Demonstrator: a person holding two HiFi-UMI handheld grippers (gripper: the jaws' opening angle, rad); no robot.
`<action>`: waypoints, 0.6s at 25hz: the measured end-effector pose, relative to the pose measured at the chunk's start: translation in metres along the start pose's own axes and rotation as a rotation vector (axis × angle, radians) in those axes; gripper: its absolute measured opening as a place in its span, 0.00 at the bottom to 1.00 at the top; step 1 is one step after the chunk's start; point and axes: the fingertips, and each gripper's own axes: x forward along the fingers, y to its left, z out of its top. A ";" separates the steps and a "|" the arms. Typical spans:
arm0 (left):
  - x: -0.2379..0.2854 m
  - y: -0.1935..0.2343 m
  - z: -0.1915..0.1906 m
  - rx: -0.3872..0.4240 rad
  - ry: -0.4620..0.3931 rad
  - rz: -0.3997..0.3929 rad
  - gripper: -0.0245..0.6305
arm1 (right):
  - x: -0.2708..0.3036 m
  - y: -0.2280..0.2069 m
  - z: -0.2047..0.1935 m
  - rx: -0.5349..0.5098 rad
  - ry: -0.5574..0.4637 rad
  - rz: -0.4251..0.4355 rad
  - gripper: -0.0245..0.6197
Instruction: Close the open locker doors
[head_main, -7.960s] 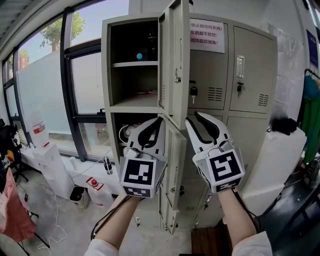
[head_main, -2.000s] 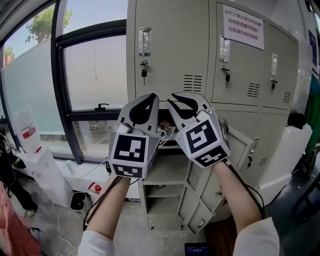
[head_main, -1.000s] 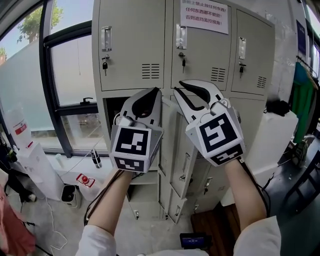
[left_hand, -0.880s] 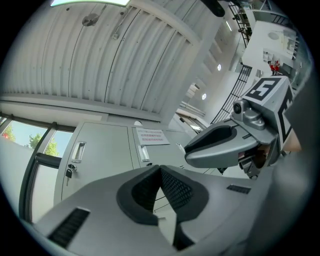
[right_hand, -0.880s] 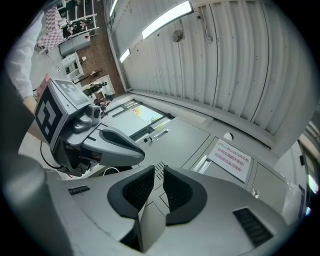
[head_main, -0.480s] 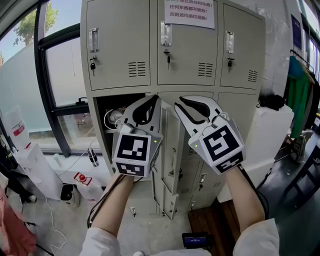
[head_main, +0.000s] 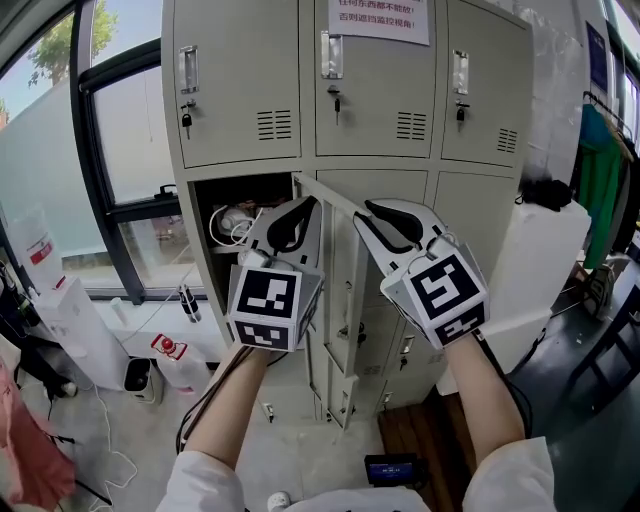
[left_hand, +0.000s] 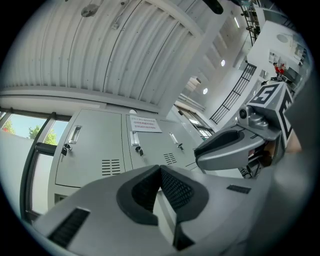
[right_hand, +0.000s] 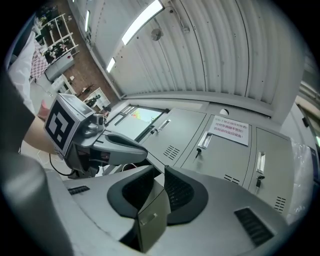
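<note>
Locker door (head_main: 340, 300) (the lower one, ajar) sits pinched in the right gripper (head_main: 363, 213); left gripper (head_main: 311, 205) closed, empty, just beside.

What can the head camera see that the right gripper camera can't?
Only the head view shows the marker cube on the right gripper, the lower locker doors down by the floor, and a small lit screen lying on the floor.
Only the right gripper view shows the ribbed ceiling with its long light, and a close look between that gripper's own jaws, where the grey door edge sits.
Both show the left gripper, the red-lettered sign and the closed top doors.
</note>
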 end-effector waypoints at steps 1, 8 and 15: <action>0.000 -0.001 0.000 -0.001 -0.005 -0.004 0.06 | 0.000 0.000 -0.001 0.010 -0.002 -0.002 0.16; -0.005 -0.008 -0.004 -0.010 -0.003 -0.028 0.06 | 0.001 0.008 -0.013 0.098 0.015 0.006 0.21; -0.012 -0.004 -0.012 -0.021 0.014 -0.039 0.06 | -0.001 0.003 -0.022 0.099 0.037 -0.076 0.22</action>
